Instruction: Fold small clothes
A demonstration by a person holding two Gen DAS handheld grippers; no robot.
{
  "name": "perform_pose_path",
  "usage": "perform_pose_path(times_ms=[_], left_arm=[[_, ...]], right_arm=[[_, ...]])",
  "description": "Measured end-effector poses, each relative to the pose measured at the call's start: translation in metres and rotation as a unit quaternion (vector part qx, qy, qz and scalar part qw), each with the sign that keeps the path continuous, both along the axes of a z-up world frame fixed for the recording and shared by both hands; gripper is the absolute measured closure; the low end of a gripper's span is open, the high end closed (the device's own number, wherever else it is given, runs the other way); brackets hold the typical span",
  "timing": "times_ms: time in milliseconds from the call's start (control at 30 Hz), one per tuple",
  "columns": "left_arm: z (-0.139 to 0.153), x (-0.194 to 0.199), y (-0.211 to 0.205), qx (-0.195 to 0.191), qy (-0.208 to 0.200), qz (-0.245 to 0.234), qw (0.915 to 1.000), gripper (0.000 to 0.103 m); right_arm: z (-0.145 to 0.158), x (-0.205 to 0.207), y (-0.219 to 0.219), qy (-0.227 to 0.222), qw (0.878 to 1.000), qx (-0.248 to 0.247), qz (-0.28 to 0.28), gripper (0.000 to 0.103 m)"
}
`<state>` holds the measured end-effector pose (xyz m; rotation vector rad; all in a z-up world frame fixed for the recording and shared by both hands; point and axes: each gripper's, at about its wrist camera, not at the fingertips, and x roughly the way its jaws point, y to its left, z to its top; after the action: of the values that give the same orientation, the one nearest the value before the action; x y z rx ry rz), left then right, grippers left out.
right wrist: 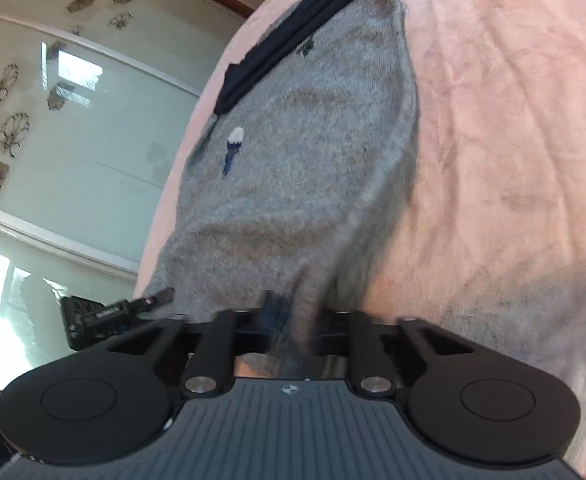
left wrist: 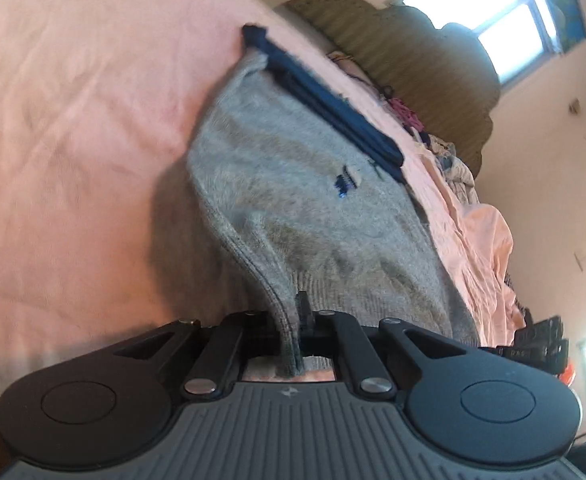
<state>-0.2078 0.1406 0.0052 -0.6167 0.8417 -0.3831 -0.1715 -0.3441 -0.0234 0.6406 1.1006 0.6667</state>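
Grey knit garment (left wrist: 293, 200), fuzzy, dark navy band (left wrist: 333, 108) along far edge, small blue-and-white motif (left wrist: 347, 184) mid-panel. Spread over pink bedsheet (left wrist: 73, 140); far edge lies on sheet, near edge raised off it, bunched into ridges at two corners.

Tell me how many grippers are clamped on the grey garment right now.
2. The left gripper pinches one near corner of the grey garment; the right gripper pinches the other. Nothing suggests a hidden third.

Grey shorts (left wrist: 293, 200) on pink bedsheet (left wrist: 73, 120)
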Motion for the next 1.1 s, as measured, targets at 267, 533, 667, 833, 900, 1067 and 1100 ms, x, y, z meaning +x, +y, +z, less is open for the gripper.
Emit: perform_pose_path(times_ms=[267,533,667,833,900,1067,1100], left_arm=[[-0.012,-0.012,0.015,0.036,0.013,-0.027,0.9989,0.099],[0.037,-0.018,0.044,0.107,-0.036,-0.031,0.9931,0.086],[0.066,0.024,0.000,0.199,-0.101,0.061,0.9729,0.029],[0.038,0.103,-0.101,0.235,-0.096,0.076,0.9642,0.017],[0.023,0.122,-0.130,0.271,-0.086,0.060,0.9567,0.017],[-0.007,0.116,-0.146,0.350,-0.091,0.046,0.9312,0.016],[-0.006,0.112,-0.143,0.352,-0.090,0.043,0.9308,0.012]], right_arm=[[0.014,-0.015,-0.048,0.001,0.998,-0.052,-0.021,0.093],[0.048,-0.018,-0.068,-0.056,0.994,-0.059,-0.078,0.039],[0.080,0.008,-0.053,-0.140,0.979,-0.060,-0.134,0.035],[0.067,0.086,0.030,-0.175,0.964,-0.126,-0.156,0.018],[0.050,0.115,0.065,-0.173,0.955,-0.187,-0.149,0.018],[0.009,0.129,0.126,-0.224,0.890,-0.380,-0.117,0.001],[0.007,0.120,0.126,-0.236,0.884,-0.384,-0.121,0.000]])
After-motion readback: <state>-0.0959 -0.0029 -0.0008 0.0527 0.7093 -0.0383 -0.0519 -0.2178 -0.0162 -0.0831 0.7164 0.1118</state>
